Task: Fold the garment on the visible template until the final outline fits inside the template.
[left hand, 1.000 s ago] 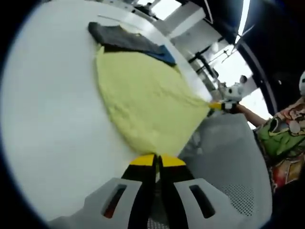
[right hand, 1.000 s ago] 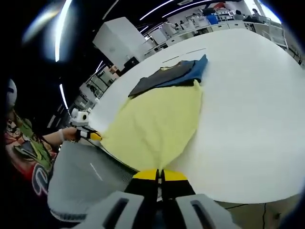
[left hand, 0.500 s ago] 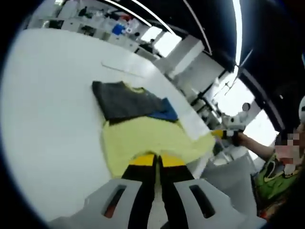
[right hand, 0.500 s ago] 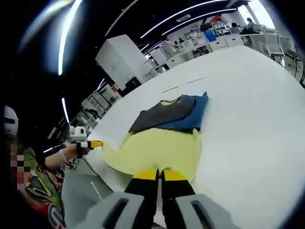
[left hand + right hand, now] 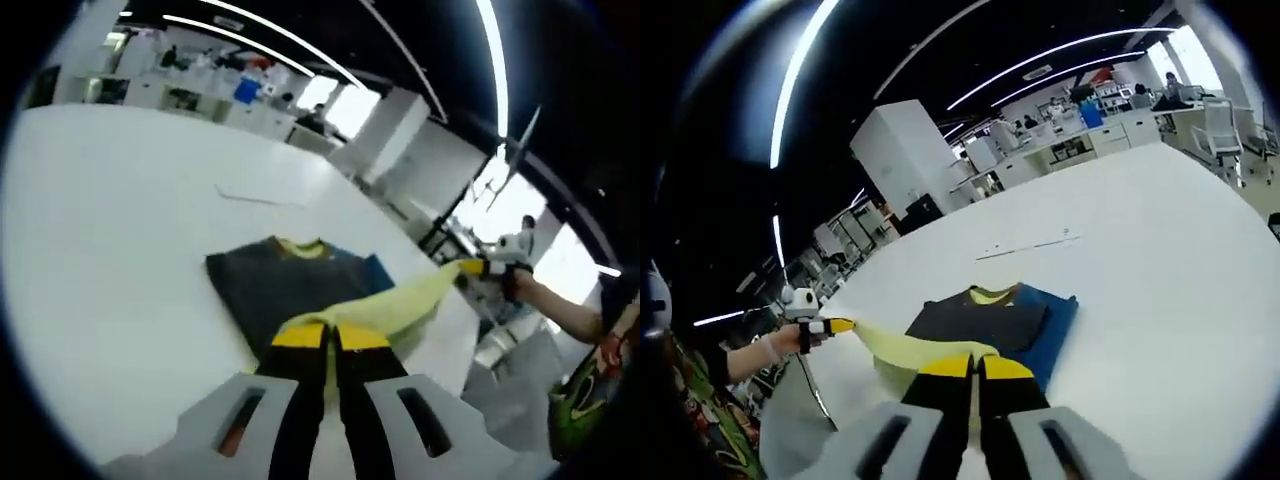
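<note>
A soft yellow cloth garment (image 5: 400,303) is held raised above the white tabletop (image 5: 110,250), stretched between the two grippers. In the left gripper view, the left gripper (image 5: 330,338) is seen with its yellow-tipped jaws pressed together on one end of the yellow hem; the right gripper (image 5: 478,270) (entering from the right, near the tabletop's edge) is pinching the other end. In the right gripper view, the right gripper (image 5: 971,367) is likewise pinched on the yellow cloth (image 5: 902,349), and the left gripper (image 5: 826,326) is seen at the far end. Beneath the lifted part, a dark grey fabric panel (image 5: 980,317) over a blue layer (image 5: 1054,321) lies flat on the tabletop (image 5: 1160,260), well in from its edges.
</note>
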The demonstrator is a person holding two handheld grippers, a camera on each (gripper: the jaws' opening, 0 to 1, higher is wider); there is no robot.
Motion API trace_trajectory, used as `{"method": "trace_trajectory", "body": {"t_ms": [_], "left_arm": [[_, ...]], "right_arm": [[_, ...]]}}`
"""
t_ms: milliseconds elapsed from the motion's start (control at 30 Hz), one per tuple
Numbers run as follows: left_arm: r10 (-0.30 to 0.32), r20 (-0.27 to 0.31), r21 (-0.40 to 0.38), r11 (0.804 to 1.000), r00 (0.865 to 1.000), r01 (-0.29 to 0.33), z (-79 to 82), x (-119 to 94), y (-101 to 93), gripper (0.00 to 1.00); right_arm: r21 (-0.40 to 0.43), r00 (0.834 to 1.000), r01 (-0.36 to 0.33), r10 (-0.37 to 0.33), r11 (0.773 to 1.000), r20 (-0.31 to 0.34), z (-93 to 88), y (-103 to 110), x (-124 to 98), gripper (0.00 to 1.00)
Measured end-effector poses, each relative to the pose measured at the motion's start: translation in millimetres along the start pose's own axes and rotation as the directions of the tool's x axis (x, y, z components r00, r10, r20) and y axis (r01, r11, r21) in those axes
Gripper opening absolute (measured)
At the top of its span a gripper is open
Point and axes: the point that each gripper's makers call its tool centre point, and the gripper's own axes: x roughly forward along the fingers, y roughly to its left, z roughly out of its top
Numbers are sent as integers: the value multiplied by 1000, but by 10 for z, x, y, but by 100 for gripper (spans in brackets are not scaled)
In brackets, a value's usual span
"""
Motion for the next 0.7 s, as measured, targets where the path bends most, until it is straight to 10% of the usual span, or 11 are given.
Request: {"method": "trace_trajectory", "body": {"t_ms": [700], "left_arm": [[86, 34, -70, 994, 996, -83, 389, 494, 581, 0]], "right_arm": [[-51, 1000, 25, -25, 998, 2, 558, -428, 675, 0]]}}
